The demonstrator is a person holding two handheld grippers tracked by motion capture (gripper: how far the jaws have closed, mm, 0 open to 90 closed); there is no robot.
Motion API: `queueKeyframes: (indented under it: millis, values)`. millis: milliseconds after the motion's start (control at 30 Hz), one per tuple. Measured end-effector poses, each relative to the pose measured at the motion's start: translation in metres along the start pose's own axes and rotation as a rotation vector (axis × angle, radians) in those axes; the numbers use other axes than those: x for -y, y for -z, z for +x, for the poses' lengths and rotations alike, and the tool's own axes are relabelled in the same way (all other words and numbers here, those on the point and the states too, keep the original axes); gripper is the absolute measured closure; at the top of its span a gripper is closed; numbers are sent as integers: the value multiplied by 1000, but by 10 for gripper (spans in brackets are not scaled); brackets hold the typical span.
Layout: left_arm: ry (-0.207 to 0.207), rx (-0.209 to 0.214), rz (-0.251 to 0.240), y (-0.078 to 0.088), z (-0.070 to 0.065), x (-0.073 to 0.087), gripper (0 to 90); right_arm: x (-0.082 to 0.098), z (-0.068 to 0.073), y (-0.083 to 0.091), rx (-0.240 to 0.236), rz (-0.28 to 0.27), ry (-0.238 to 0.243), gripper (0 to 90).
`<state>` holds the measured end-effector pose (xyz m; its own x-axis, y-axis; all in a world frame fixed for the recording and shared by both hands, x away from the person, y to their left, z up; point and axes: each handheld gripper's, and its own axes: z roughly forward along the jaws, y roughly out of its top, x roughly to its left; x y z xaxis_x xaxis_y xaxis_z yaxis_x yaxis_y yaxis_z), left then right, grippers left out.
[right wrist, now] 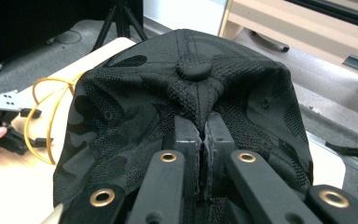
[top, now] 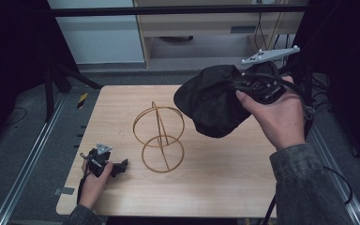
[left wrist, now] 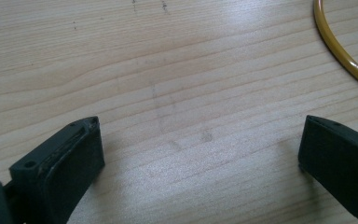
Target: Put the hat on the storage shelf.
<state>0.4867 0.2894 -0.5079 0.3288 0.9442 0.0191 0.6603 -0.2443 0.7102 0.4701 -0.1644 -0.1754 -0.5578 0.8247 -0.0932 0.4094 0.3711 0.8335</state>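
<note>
Holding black cap [top: 212,101] aloft, right gripper [right wrist: 203,135] clamped; left gripper [left wrist: 200,144] resting wide

Dim lab bay, light wood table [top: 225,187] on grey floor [top: 23,122].

The table has rounded corners and pale grain, with soft glare on its surface. Metal rails [top: 26,168] run along both its sides on the floor. Black-and-yellow tape [top: 82,100] marks the floor off the far left corner. Behind stand a white panel [top: 98,33] and a light wood cabinet [top: 215,28]; a dark bar [top: 178,9] crosses above. Black tripod legs [top: 63,77] stand at left. Both sides fall into darkness.
</note>
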Motion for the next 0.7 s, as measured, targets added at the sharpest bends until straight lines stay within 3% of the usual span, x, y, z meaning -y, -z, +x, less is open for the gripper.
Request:
queueKeyframes:
  millis: [300, 700]
  values:
    - [0, 1, 0, 0, 0, 0, 0, -12, 10, 1, -12, -52, 2, 868]
    - [0, 1, 0, 0, 0, 0, 0, -32, 35, -9, -58, -103, 30, 868]
